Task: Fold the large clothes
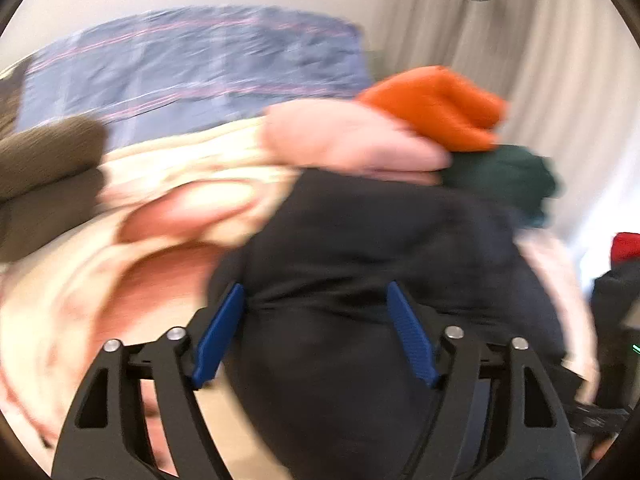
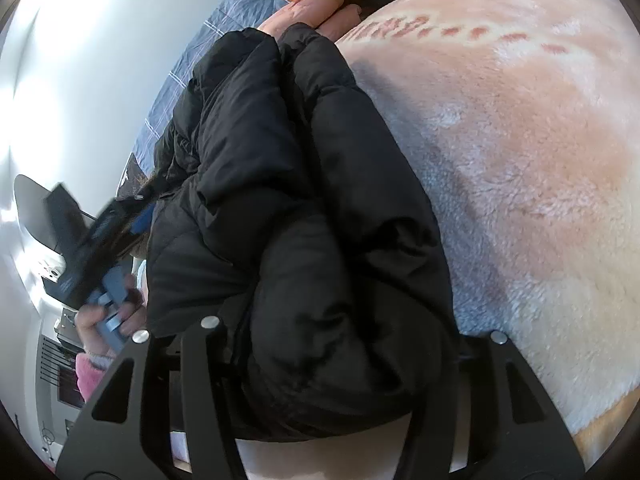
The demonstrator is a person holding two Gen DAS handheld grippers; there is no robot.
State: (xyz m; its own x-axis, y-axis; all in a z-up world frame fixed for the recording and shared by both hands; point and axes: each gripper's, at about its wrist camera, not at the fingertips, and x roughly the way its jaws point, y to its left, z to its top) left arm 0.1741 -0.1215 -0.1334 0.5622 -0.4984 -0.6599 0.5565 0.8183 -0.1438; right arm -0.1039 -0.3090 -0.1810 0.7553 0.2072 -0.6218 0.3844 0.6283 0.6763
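A black puffer jacket (image 2: 288,208) lies bunched on a cream and peach fleece blanket (image 2: 540,160). In the right wrist view its padded bulk fills the gap between my right gripper's (image 2: 344,344) black fingers and hides the pads; the gripper is shut on the jacket. The left wrist view is blurred. There my left gripper (image 1: 316,332) stands open, its blue pads (image 1: 220,336) spread wide over the black jacket (image 1: 360,260) without pressing it. The right wrist view also has a hand (image 2: 100,320) in a pink sleeve holding the left tool at the jacket's far edge.
Orange (image 1: 436,108), pink (image 1: 348,140) and dark green (image 1: 504,180) garments are piled beyond the jacket. Blue plaid bedding (image 1: 192,60) lies at the back, a brown garment (image 1: 48,160) at the left. Pale curtains (image 1: 540,40) hang at the right.
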